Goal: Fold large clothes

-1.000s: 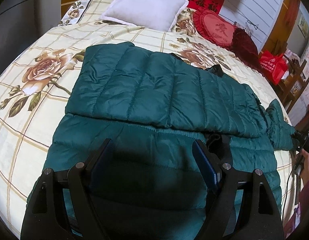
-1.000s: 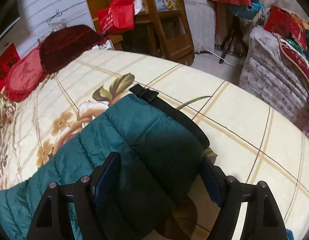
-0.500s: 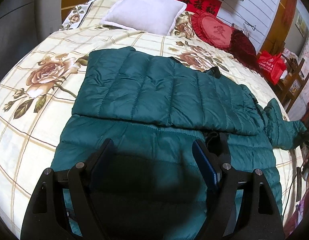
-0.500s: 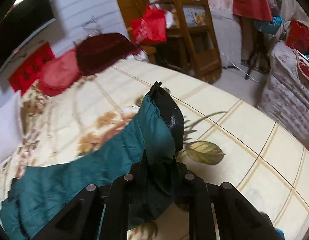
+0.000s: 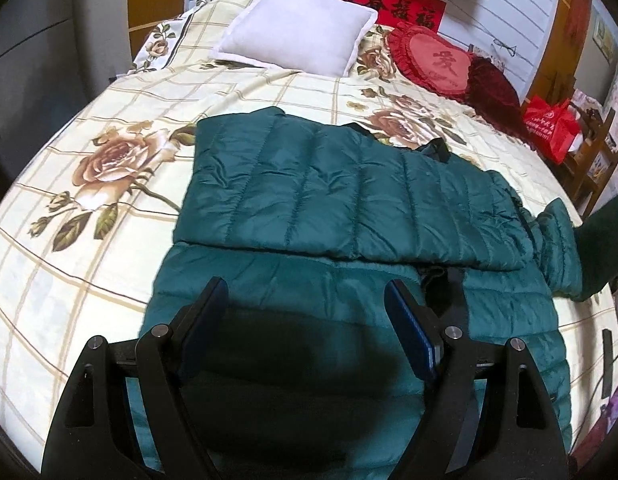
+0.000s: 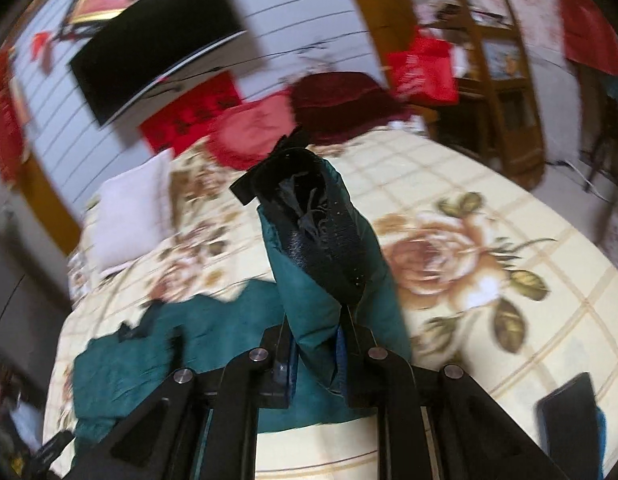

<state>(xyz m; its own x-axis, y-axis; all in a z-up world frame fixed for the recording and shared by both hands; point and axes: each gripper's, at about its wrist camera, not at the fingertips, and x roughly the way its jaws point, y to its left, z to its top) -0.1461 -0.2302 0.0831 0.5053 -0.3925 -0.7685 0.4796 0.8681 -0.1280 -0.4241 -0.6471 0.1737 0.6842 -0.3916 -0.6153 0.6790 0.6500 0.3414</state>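
The right gripper (image 6: pixel 315 354) has clamped the black-cuffed sleeve (image 6: pixel 321 240) of the teal quilted down jacket (image 5: pixel 349 200) and lifted it off the floral bedspread (image 5: pixel 89 208), so the sleeve fold seems under way. The left gripper (image 5: pixel 307 320) hovers spread over the jacket's near hem. One jacket, two grippers, three cushions at the far end.

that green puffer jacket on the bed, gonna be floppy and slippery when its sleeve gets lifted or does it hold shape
Probably floppy: the sleeve pinched in the right gripper bends over and trails down to the bed. The quilted green jacket looks puffy, so likely light for its bulk. Its shiny shell suggests folded layers may slide.
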